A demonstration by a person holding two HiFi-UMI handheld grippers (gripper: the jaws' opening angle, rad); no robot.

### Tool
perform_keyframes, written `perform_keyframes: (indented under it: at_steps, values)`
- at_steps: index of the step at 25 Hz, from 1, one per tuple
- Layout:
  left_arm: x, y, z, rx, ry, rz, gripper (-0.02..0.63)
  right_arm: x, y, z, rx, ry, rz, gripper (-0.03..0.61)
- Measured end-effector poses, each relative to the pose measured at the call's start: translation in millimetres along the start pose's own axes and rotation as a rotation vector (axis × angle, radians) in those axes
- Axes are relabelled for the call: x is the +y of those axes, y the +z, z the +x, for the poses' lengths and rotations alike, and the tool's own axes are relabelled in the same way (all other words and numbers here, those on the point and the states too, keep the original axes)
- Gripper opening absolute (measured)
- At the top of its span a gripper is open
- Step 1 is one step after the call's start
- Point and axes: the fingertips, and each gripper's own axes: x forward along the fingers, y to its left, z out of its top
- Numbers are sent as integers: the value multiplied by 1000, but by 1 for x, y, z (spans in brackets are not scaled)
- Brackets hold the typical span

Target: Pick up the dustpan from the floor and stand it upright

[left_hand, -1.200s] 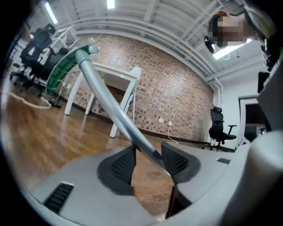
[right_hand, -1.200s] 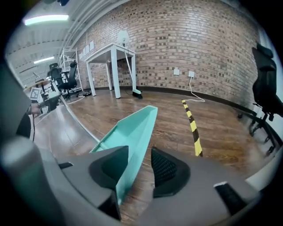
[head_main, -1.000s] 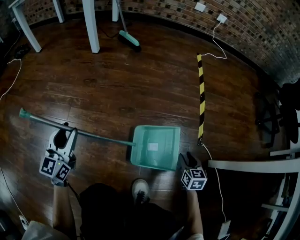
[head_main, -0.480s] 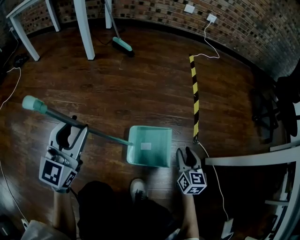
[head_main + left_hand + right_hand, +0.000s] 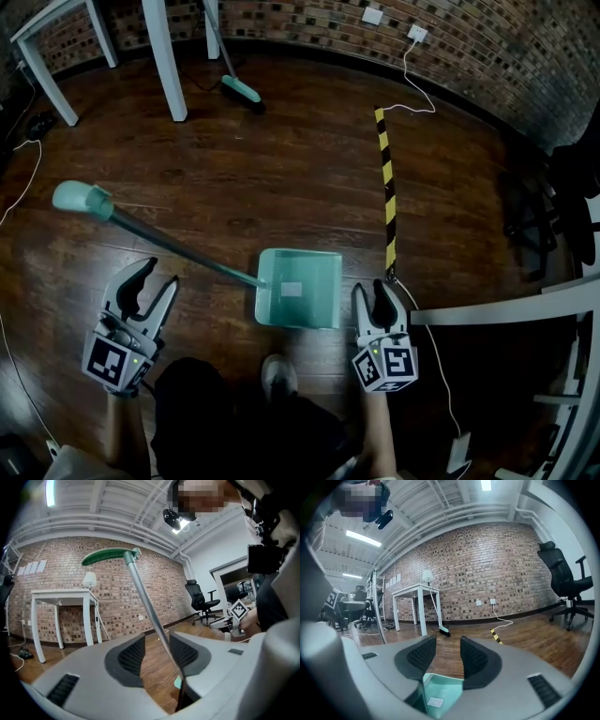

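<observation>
The teal dustpan's pan point(image 5: 298, 288) lies on the wood floor, and its grey pole point(image 5: 178, 248) slants up and left to a teal grip point(image 5: 82, 199). My left gripper point(image 5: 157, 278) sits just short of the pole with its jaws spread. In the left gripper view the pole point(image 5: 145, 602) runs up between the jaws of the left gripper point(image 5: 157, 641), close along the right pad, with a clear gap to the left pad. My right gripper point(image 5: 372, 292) stands open beside the pan's right edge. In the right gripper view the right gripper point(image 5: 447, 644) holds nothing, and the pan point(image 5: 438, 691) shows below the jaws.
A broom point(image 5: 239, 89) leans by white table legs point(image 5: 161, 56) at the back. A yellow-black striped strip point(image 5: 386, 187) and a white cable point(image 5: 412, 66) lie on the floor to the right. A dark office chair point(image 5: 572, 197) and a white table edge point(image 5: 506, 314) stand at the right. A shoe point(image 5: 278, 375) is under the pan.
The pole's grip end has risen off the floor and swung up. Both grippers have risen. The left gripper, earlier round the pole, now sits just short of it.
</observation>
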Motion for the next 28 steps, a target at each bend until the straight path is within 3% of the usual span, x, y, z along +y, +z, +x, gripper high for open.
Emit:
perform_keyframes:
  at_steps: [3,8,11,15,18,22,28]
  values:
    - [4,-13,-1,21,17,-48,100,3,3,-3,-3,0,-6,170]
    - [-1,-13,1,13,-15,-43,5,8,5,-6,-8,10,-6,168]
    - [4,-18,-1,27,0,-96,2,15,12,-8,-15,-6,-45,51]
    - [4,-5,-8,92,14,-148,2,27,49,-24,8,-19,-96,-11]
    - [6,36,-17,116,7,-182,2,38,100,-45,16,-5,-101,-20]
    - [15,121,-29,109,-1,-208,-1,53,183,-76,41,7,-123,-20]
    - [19,258,-53,198,-81,-122,-3,82,336,-126,37,5,-88,-20]
